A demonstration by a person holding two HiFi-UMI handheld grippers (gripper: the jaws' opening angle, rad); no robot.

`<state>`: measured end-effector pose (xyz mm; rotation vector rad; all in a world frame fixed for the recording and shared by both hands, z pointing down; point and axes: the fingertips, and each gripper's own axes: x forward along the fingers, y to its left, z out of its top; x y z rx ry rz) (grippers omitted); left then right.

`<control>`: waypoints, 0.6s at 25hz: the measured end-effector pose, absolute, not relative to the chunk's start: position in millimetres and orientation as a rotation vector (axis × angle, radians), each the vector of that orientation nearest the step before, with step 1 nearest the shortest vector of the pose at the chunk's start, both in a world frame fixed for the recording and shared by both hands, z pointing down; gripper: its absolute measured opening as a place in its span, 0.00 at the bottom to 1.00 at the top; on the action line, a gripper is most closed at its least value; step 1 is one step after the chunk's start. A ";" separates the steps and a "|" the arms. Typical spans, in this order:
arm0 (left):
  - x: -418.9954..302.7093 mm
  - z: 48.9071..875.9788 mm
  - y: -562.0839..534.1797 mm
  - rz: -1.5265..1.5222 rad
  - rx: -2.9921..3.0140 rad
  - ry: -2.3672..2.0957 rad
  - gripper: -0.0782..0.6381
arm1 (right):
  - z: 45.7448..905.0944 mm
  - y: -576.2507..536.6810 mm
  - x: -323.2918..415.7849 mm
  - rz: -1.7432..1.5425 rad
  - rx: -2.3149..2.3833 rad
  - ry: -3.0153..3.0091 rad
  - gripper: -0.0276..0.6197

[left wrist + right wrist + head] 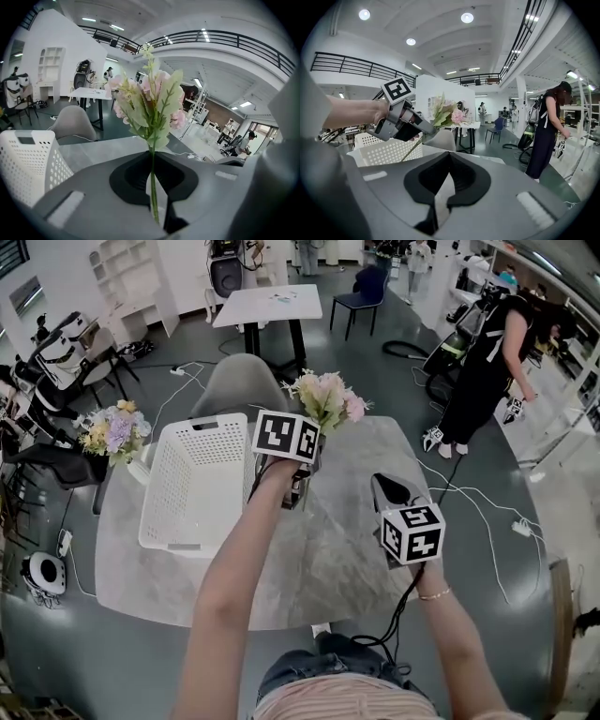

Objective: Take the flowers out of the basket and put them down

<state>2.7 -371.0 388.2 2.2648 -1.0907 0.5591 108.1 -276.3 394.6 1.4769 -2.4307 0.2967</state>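
Head view catches the left gripper [152, 154] clamped on the stem of the flowers [328, 399], up by the far edge of the table [347, 549], just right of the basket [192, 484], while the right gripper [449, 157] hangs alongside, jaws together on nothing.

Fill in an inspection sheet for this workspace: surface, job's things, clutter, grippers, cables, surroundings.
Surface: grey marbled table.
Job's things: white basket looks empty; pink flowers held above the table; second bouquet lies beside the basket, at the table's left corner.
Clutter: nothing seen.
Grippers: left gripper shut on the pink flowers' stem; right gripper shut, empty.
Cables: black cable trails from the right gripper; white cable on the floor.
Surroundings: grey chair, white table, person standing at right.
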 end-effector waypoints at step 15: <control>8.2 445.6 -361.9 0.581 2.177 -1.093 0.16 | 405.6 -279.4 111.4 0.321 1.476 -2.412 0.05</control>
